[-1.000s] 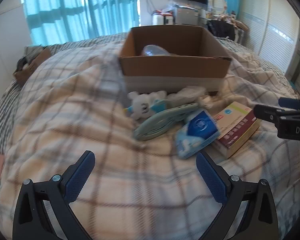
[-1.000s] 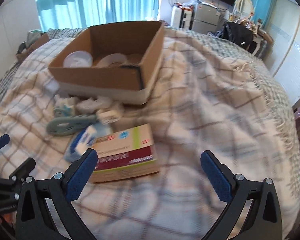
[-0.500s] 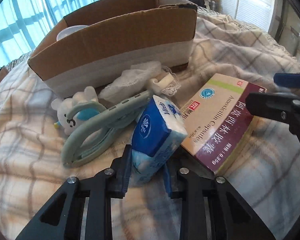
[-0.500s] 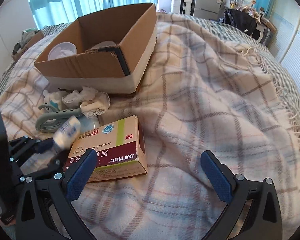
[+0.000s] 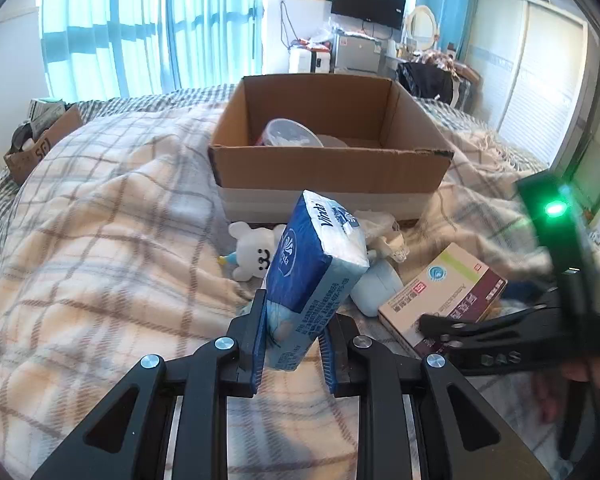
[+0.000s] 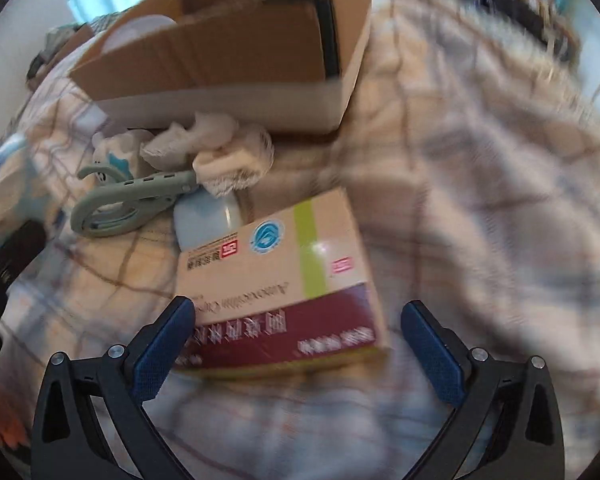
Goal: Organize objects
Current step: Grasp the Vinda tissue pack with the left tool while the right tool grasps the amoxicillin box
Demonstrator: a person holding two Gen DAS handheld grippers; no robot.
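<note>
The right wrist picture is smeared, so the small print on the medicine box [image 6: 284, 276] is hard to read, and the white cloth [image 6: 220, 152] is only a soft lump. The lower end of the tissue pack [image 5: 312, 276] is hidden between the left gripper [image 5: 292, 344] pads. Inside the cardboard box [image 5: 328, 168] a clear tub [image 5: 288, 134] peeks out, the rest hidden by the front wall. The left jaws are nearly shut and squeeze the tissue pack, which stands up off the bed [image 5: 100, 240] (a second ago those jaws were wide and empty, and the pack lay flat by the medicine box). The right gripper [image 6: 296, 344] has its jaws wide open, holding nothing, one on each side of the medicine box's near end; it is much closer than before. The green clip [image 6: 128, 204] and white toy [image 5: 256, 256] lie by the cardboard box.
</note>
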